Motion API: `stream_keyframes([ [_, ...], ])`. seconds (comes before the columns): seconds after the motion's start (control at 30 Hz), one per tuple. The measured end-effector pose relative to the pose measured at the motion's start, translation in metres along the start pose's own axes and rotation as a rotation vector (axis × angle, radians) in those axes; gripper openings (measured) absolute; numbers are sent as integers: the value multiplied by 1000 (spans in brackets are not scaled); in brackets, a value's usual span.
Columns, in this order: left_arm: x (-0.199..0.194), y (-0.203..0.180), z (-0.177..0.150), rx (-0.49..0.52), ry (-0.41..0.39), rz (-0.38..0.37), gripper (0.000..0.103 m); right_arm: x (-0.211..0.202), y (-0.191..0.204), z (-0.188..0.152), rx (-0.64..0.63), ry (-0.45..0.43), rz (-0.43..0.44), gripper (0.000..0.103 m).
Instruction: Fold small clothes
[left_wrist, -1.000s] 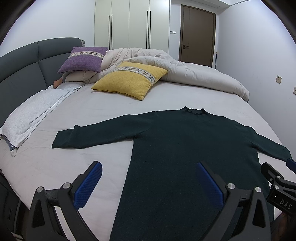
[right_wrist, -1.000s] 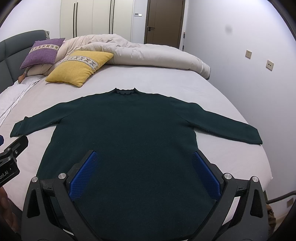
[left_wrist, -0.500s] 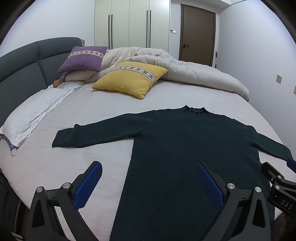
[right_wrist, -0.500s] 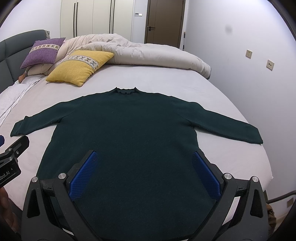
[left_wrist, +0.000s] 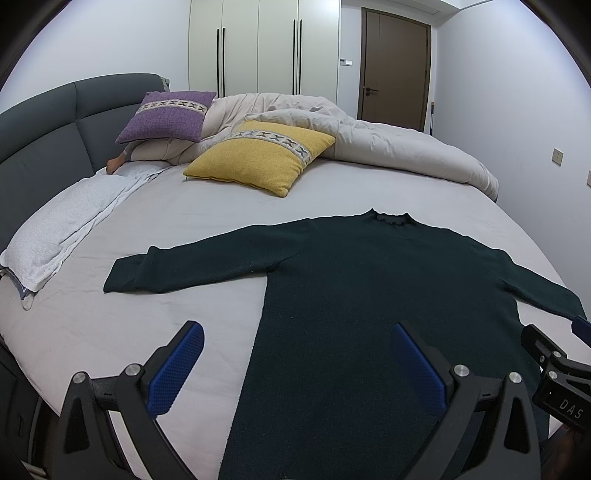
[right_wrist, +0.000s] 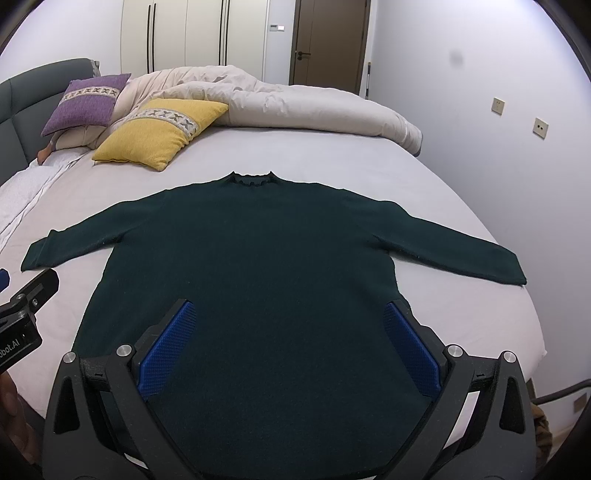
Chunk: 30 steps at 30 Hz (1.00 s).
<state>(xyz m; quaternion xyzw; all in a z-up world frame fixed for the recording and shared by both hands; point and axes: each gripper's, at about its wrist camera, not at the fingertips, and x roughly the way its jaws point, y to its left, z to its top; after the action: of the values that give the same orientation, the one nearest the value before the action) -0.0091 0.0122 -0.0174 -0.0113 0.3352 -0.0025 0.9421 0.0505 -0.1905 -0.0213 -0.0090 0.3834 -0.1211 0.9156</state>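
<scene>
A dark green long-sleeved sweater (left_wrist: 369, 295) lies flat on the grey bed sheet (left_wrist: 184, 221), collar away from me, both sleeves spread out sideways; it also shows in the right wrist view (right_wrist: 258, 258). My left gripper (left_wrist: 295, 354) is open and empty, held above the sweater's lower left edge. My right gripper (right_wrist: 291, 332) is open and empty, held above the sweater's lower body. Each gripper shows at the edge of the other's view.
A yellow cushion (left_wrist: 258, 155) and a purple cushion (left_wrist: 166, 114) lie at the bed's far side with a bunched beige duvet (left_wrist: 388, 147). A white towel (left_wrist: 62, 225) lies at the left by the grey headboard (left_wrist: 40, 147). The bed edge (right_wrist: 532, 332) is at the right.
Both views have crept slightly; the sweater and the open grippers stand as before.
</scene>
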Motion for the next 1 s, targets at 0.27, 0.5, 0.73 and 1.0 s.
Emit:
stream_keyframes([
  [0.27,1,0,-3,1,4,1,103,0,1,0,0,2,1,103],
  [0.5,2,-1,-4,3,7,1,103,1,1,-1,-1,1,-1,103],
  [0.73,6,-2,-5,6,15,2,103,4,1,-5,7,8,6,103],
  [1.0,26,-12,-3,9,77,-6,103,34,-76,1,137,28,33,103],
])
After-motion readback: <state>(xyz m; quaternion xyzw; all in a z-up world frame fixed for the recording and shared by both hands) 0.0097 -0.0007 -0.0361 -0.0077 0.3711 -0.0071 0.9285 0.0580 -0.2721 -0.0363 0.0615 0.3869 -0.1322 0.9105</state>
